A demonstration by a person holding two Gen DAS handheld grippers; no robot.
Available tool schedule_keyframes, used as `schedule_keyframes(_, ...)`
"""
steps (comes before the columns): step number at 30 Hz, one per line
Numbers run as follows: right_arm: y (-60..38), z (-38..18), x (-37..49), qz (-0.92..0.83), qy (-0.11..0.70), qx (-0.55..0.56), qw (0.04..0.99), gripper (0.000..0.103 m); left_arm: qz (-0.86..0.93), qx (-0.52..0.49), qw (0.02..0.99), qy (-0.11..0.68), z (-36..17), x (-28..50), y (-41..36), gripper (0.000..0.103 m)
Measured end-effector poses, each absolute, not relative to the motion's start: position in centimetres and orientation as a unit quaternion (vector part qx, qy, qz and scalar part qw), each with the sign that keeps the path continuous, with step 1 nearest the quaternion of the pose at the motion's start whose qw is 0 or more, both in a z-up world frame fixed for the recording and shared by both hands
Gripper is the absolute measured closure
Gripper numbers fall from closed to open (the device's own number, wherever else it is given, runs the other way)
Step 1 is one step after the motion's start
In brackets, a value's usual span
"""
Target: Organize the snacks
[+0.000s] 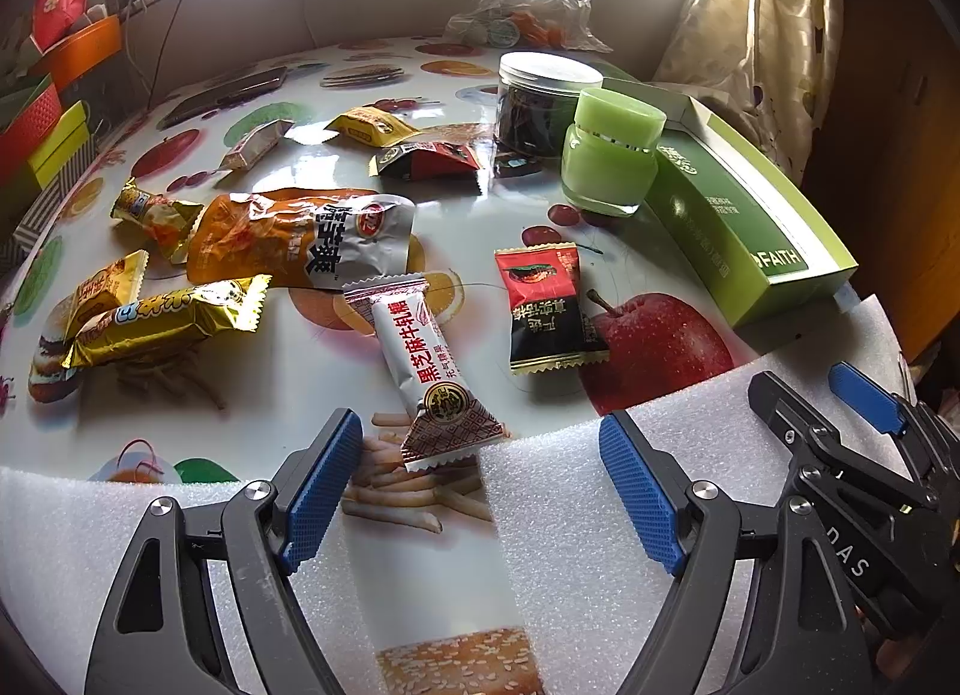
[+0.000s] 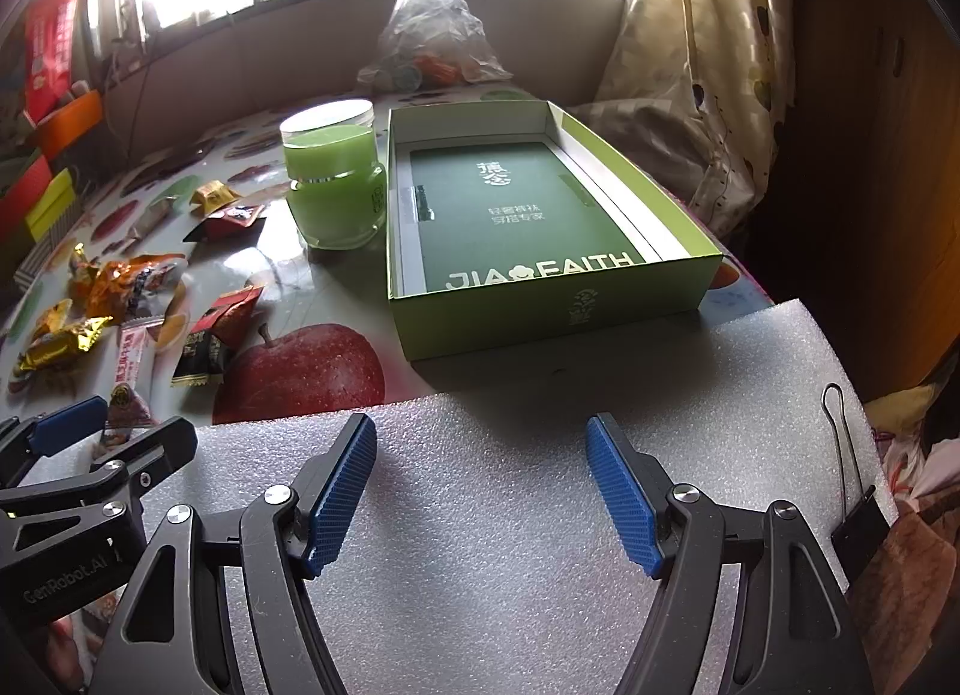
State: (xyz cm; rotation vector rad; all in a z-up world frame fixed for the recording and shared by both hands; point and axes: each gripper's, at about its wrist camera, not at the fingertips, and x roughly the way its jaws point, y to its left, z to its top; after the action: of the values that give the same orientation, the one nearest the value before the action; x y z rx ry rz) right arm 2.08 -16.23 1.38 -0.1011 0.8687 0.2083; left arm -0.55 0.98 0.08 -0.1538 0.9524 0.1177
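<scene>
- Over the bench (image 1: 252, 431), far left, I see gold snack packets (image 1: 168, 317).
- My left hand-held gripper (image 1: 480, 485) is spread wide, empty, near the white candy bar (image 1: 429, 359).
- Right of it, the green jar (image 2: 336, 191), then the green box (image 2: 540, 311).
- My right hand-held gripper (image 2: 480, 491) gapes empty over foam (image 2: 492, 575).

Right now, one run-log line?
left gripper: open, empty | right gripper: open, empty | snacks: loose on table | green box: empty
</scene>
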Motion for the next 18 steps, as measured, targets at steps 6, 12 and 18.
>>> schedule_keyframes(6,-16.25,1.44,2.06,0.100,0.420,-0.049,0.901,0.031,0.058,-0.075,0.885,0.457,0.19,-0.55,0.98,0.021)
schedule_keyframes(12,-16.25,1.43,2.04,0.101,0.420,-0.050,0.901,0.031,0.057,-0.075,0.885,0.457,0.19,-0.55,1.03,0.021)
schedule_keyframes(18,-16.25,1.43,2.02,0.101,0.419,-0.050,0.901,0.031,0.057,-0.074,0.885,0.456,0.17,-0.54,1.04,0.021)
